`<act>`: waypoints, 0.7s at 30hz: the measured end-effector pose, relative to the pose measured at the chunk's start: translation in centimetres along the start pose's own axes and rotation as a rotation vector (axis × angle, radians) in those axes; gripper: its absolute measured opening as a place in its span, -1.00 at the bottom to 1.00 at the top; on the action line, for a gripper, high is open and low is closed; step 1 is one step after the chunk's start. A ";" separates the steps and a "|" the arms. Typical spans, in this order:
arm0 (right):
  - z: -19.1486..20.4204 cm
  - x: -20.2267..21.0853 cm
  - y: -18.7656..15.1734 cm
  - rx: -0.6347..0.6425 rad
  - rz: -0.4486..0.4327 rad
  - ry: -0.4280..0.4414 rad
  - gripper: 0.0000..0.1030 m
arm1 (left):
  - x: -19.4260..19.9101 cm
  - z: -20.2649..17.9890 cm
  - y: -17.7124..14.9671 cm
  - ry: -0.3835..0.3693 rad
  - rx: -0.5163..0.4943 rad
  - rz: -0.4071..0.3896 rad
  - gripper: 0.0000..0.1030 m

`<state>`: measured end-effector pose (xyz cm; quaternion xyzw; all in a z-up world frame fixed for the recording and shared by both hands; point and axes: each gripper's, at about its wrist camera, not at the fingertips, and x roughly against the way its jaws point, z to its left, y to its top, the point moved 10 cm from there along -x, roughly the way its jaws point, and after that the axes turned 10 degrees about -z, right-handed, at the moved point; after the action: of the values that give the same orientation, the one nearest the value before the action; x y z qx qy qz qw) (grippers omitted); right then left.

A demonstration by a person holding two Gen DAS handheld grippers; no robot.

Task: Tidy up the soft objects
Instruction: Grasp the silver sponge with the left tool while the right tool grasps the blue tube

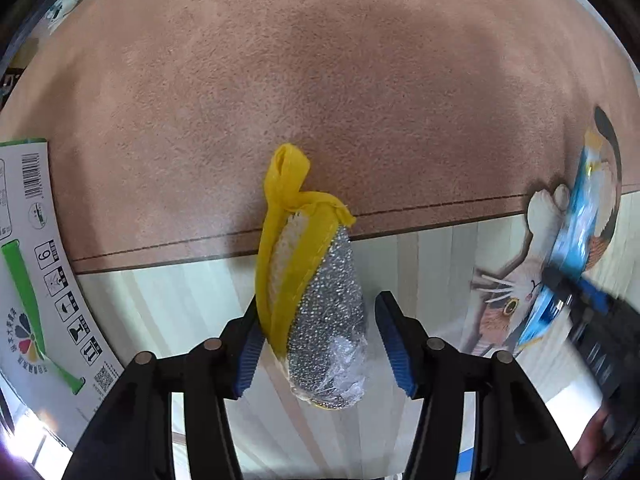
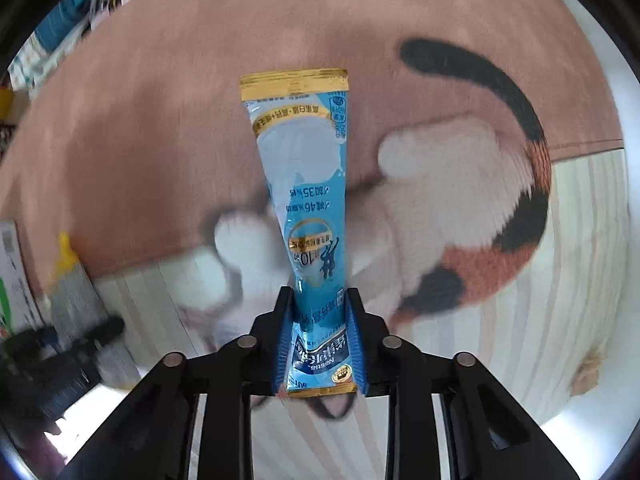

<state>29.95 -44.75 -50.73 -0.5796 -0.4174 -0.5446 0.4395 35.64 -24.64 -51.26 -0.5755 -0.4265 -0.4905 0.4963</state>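
The scrub pad [image 1: 316,300] w/ yellow trim is seen between the left claw [image 1: 316,344] fingers, long axis running fwd along them; jaws gape wide, left pad touching, right pad apart, so no firm grip is judged. The right claw [image 2: 318,344] is clamped on a blue sachet [image 2: 308,196], held lengthwise above the cat rug [image 2: 460,200].

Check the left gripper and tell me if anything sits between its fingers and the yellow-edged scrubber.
Nothing visible does. The yellow-edged scrubber already stands between the open fingers of the left gripper: the left finger is at its yellow edge, while a gap shows before the right finger. Only the mat lies beyond.
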 end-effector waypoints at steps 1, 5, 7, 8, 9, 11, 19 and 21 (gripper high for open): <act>0.4 0.0 -0.6 0.016 0.006 0.002 -0.52 | -0.1 0.0 -0.1 0.003 -0.011 0.004 0.04; 1.6 0.1 -3.1 0.041 0.036 0.022 -0.51 | -0.4 0.3 -0.1 0.012 -0.030 0.018 0.22; 1.8 0.2 -3.4 0.033 0.035 0.022 -0.43 | -0.9 -0.6 -0.2 0.013 -0.036 0.014 0.28; 1.9 0.2 -3.3 0.034 0.028 0.017 -0.34 | -1.1 -0.9 -0.3 0.020 -0.039 0.012 0.28; 1.9 0.2 -3.2 0.034 0.022 0.003 -0.30 | -1.2 -0.8 -0.3 0.028 -0.044 0.008 0.28; 1.8 0.2 -3.0 0.028 0.018 -0.013 -0.25 | -1.2 -0.5 -1.8 0.039 -0.057 0.002 0.28; 1.4 -0.7 -2.9 -0.018 0.038 0.005 -0.24 | -0.8 -1.7 -2.4 0.049 -0.071 -0.031 -0.34; 1.7 -0.6 -3.0 -0.018 0.033 0.004 -0.31 | -0.7 -1.8 -2.6 0.049 -0.070 -0.035 -0.36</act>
<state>27.53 -42.30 -51.19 -0.5893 -0.4018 -0.5424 0.4441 32.72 -26.04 -51.55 -0.5727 -0.4069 -0.5276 0.4776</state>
